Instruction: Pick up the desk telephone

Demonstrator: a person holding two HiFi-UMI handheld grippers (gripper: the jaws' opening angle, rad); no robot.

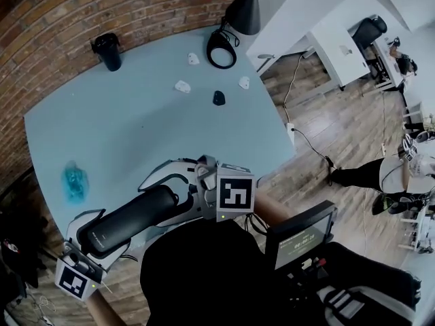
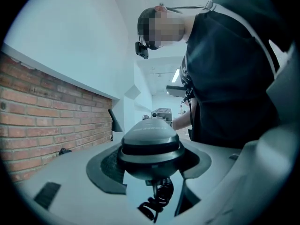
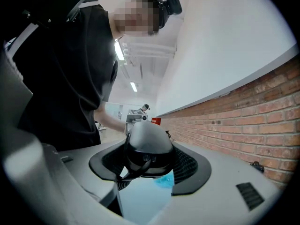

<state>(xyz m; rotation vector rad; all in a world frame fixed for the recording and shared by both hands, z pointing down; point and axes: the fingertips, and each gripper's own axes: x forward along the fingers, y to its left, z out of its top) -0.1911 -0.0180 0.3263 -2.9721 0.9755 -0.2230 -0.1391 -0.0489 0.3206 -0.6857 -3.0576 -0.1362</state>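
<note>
Your left gripper [image 1: 95,238] & right gripper [image 1: 170,195] each clamp one end of the desk phone's black handset [image 1: 129,223], w/ jaws closed onto it from both sides. The handset's held up between them above the near edge of the blue table [image 1: 136,114], close to your chest. Its coiled cord [image 2: 157,198] drops below. A black cup [image 1: 107,51] sits far back by the brick wall [image 1: 61,19].

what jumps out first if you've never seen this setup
A dark telephone handset held above the pale blue table, near its front edge, with the left gripper and right gripper clamped on its two ends. A blue crumpled thing lies at the table's left and a black cup stands by the brick wall.
</note>
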